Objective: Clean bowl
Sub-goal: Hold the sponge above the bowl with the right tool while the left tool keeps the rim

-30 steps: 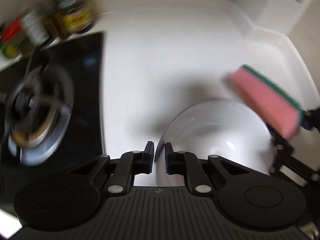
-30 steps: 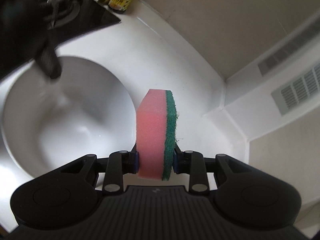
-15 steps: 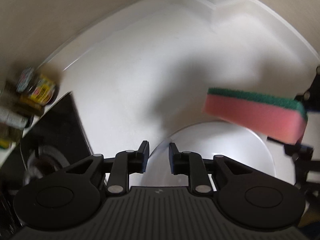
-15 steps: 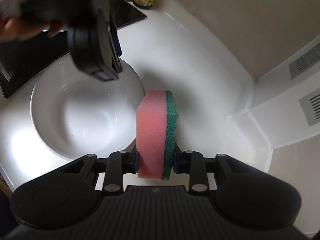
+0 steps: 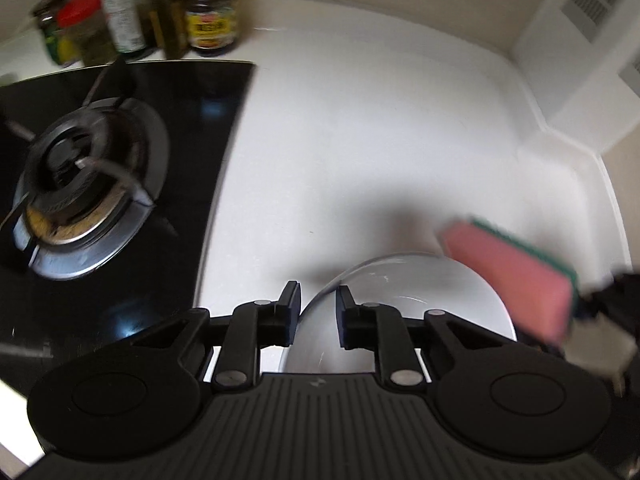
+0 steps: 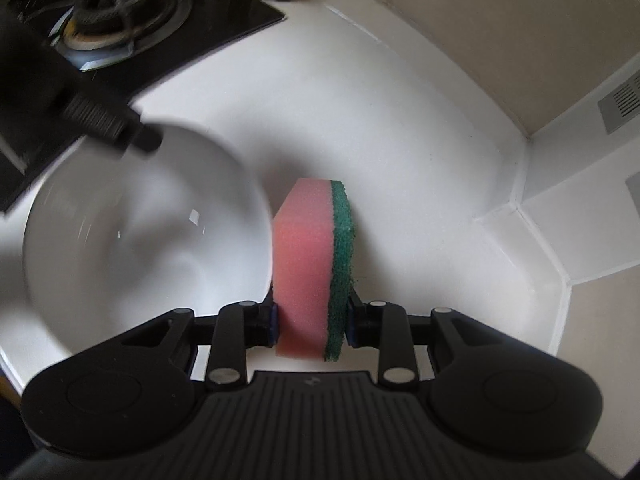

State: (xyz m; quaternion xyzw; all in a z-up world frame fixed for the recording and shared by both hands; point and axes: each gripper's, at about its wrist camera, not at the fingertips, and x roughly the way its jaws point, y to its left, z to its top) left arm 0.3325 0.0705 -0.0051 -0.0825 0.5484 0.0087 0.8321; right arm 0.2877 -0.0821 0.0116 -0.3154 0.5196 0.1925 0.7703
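A white bowl [image 6: 140, 232] rests on the white counter beside the hob. In the left wrist view its rim [image 5: 324, 288] runs up between the fingers of my left gripper [image 5: 317, 304]. Those jaws are closing, but a gap shows on each side of the rim. From the right wrist view, the left gripper [image 6: 136, 140] is a dark blur over the bowl's far-left rim. My right gripper [image 6: 310, 320] is shut on a pink sponge with a green scouring face [image 6: 308, 264], held upright just right of the bowl. The same sponge [image 5: 512, 280] hangs over the bowl's right edge.
A black glass hob [image 5: 224, 128] with a gas burner [image 5: 80, 184] lies left of the bowl. Several jars and bottles [image 5: 208, 16] stand behind it against the wall. The white counter [image 5: 360, 140] ends at a raised corner with a vent grille [image 5: 592, 0].
My left gripper's jaws stand wider around the bowl rim than a second ago, slightly narrower than half a second ago. The left view swung aside and back. The sponge stays clamped.
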